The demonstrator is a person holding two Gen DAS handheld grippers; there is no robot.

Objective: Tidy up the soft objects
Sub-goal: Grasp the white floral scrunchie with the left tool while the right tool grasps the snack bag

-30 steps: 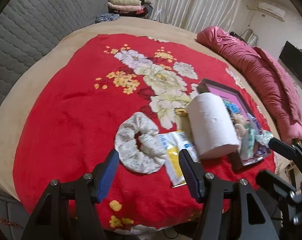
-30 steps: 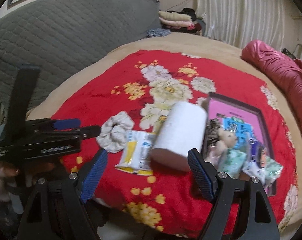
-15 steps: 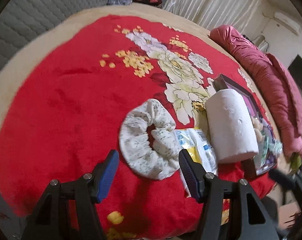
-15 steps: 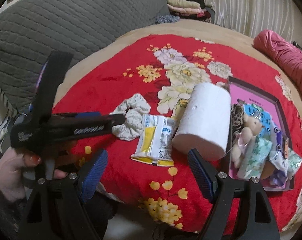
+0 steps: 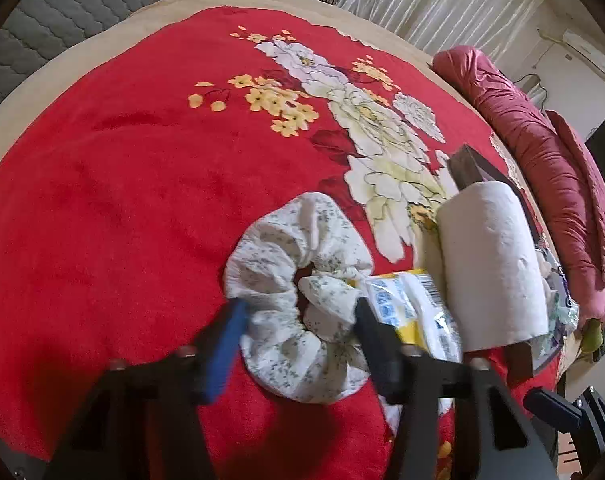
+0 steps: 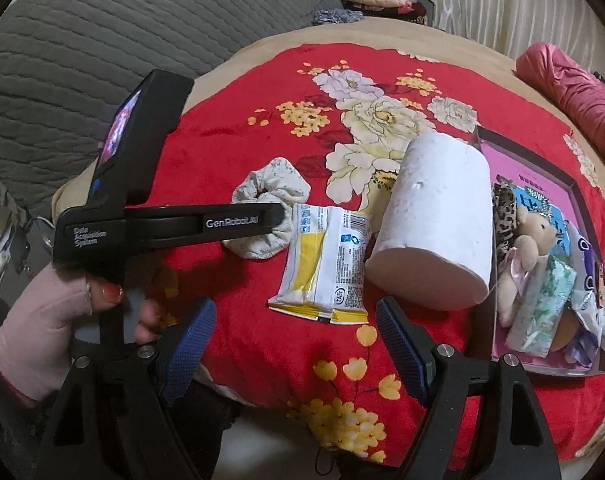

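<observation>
A: What's in the tray (image 6: 573, 187)?
B: One teddy bear (image 6: 530, 236), packets; just beside it one paper roll (image 6: 438, 216), one wipes pack (image 6: 326, 264).
A: Tongs?
B: Left tongs (image 5: 298, 316) closing around the scrunchie (image 5: 290, 292); right tongs (image 6: 294, 340) apart, empty.

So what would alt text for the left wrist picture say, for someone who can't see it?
A handheld left gripper, its jaws just closing, straddles a white floral scrunchie on a red flowered blanket. Beside the scrunchie lie a yellow-and-white packet and a white paper roll.
</observation>
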